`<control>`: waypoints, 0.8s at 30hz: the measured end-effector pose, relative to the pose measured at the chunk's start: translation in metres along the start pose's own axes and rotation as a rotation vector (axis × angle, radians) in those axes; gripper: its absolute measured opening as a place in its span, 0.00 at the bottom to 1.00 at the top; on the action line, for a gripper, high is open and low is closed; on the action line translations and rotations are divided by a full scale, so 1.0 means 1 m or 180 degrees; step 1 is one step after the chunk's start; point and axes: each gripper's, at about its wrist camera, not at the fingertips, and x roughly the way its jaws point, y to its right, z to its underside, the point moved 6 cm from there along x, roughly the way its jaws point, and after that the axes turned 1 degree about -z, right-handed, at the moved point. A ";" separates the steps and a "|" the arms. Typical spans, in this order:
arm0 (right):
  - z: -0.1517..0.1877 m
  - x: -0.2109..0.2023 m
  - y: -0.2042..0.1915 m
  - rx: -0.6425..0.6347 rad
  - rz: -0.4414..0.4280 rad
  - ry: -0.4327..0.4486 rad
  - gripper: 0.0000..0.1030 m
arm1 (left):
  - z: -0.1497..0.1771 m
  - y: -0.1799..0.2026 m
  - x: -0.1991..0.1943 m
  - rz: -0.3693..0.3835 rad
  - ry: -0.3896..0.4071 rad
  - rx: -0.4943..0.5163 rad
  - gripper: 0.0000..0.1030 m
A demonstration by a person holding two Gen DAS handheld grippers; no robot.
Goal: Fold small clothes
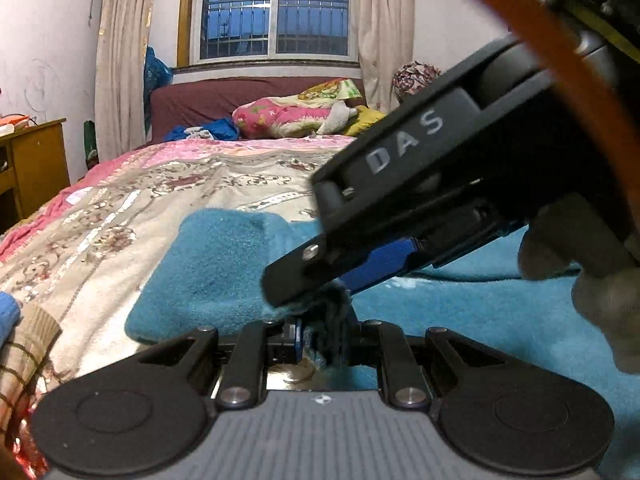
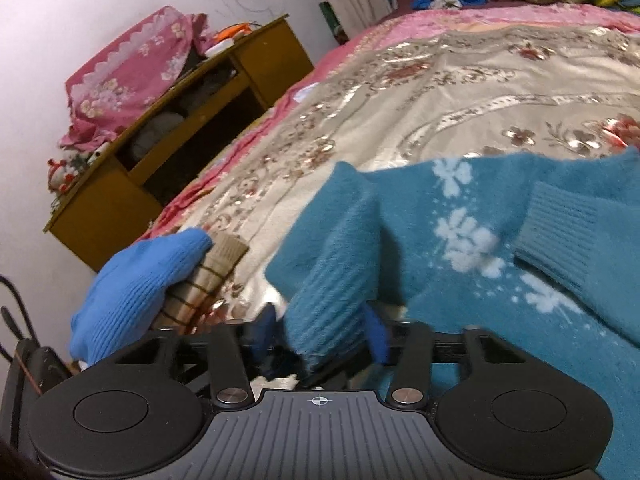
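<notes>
A teal fuzzy sweater (image 2: 460,248) with white flower prints lies on the bedspread (image 2: 440,92). In the right wrist view its ribbed cuff (image 2: 328,320) sits pinched between the blue pads of my right gripper (image 2: 320,340), which is shut on it. In the left wrist view the same sweater (image 1: 208,272) spreads ahead, and my left gripper (image 1: 326,340) is shut on a dark bunch of its edge. The right gripper (image 1: 320,292) reaches in from the upper right, held by a grey-gloved hand (image 1: 580,264), with its tips just above the left gripper's tips.
A blue knit piece (image 2: 136,284) and a beige striped knit piece (image 2: 208,280) lie on the bed to the left of the sweater. A wooden desk (image 2: 168,152) stands by the bed's left side. Pillows and clothes (image 1: 288,116) are piled at the headboard under the window.
</notes>
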 end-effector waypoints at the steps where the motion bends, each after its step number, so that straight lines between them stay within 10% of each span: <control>1: 0.000 -0.001 0.005 0.0092 -0.0034 -0.0001 0.24 | 0.000 0.000 -0.001 0.0016 -0.0008 -0.0028 0.23; 12: -0.013 -0.040 0.057 0.0694 -0.0089 0.0370 0.13 | -0.008 0.004 -0.018 0.0002 0.0338 0.0126 0.70; 24: -0.022 -0.067 0.092 0.1085 -0.0141 0.0597 0.13 | 0.000 -0.015 0.007 -0.0615 0.0289 0.0502 0.71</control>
